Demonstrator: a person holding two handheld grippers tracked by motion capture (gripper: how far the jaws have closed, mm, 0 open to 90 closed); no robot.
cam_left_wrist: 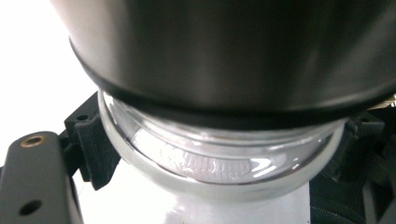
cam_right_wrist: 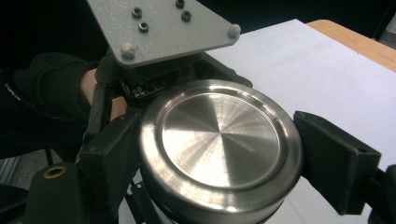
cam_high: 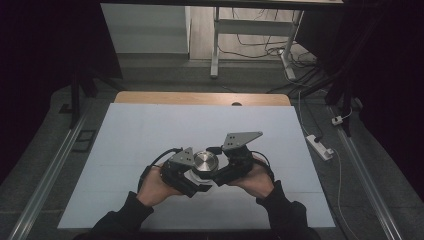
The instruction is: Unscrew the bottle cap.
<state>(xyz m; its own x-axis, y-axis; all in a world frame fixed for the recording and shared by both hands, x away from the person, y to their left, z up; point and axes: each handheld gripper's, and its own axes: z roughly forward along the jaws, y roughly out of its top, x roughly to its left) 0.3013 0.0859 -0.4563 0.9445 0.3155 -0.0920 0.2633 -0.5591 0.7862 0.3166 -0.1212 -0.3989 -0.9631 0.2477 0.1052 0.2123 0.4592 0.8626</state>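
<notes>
Glass jar [cam_left_wrist: 219, 163] with a brushed steel lid [cam_right_wrist: 219, 135], held low over the near middle of the white table [cam_high: 150, 130], between the two hands. In the high view the lid shows as a bright disc [cam_high: 206, 161] facing up.

Left gripper [cam_high: 192, 182]: jaws clenched on the jar's glass body just beneath the lid; in the left gripper view the black pads sit against the glass on both sides, under the lid's dark rim band. Left hand [cam_high: 155, 186] steady behind it.

Right gripper [cam_high: 227, 170]: jaws grasping the lid across its width; in the right gripper view one pad presses each side of the steel rim. Right hand [cam_high: 257, 180] comes in from the opposite side, its grey plate [cam_high: 241, 138] tilted up.

Judgement: this reads as the start of twisting the lid off, jar braced by the left, lid turned by the right.

Risks from here:
- Smooth polished steel, narrow pad contact on a rounded edge. Pads could slide round the rim instead of turning it.
- Glass is slick too. If the lid is tight, the jar could rotate inside the left jaws, and no thread would loosen.
- Grip sits high on the glass; a sideways pull from the right hand could lever the jar out and drop it onto the table.
- Trailing cables [cam_high: 162, 156] lie near the wrists; could snag during a turn.

Whether the jar's base touches the table cannot be told.
</notes>
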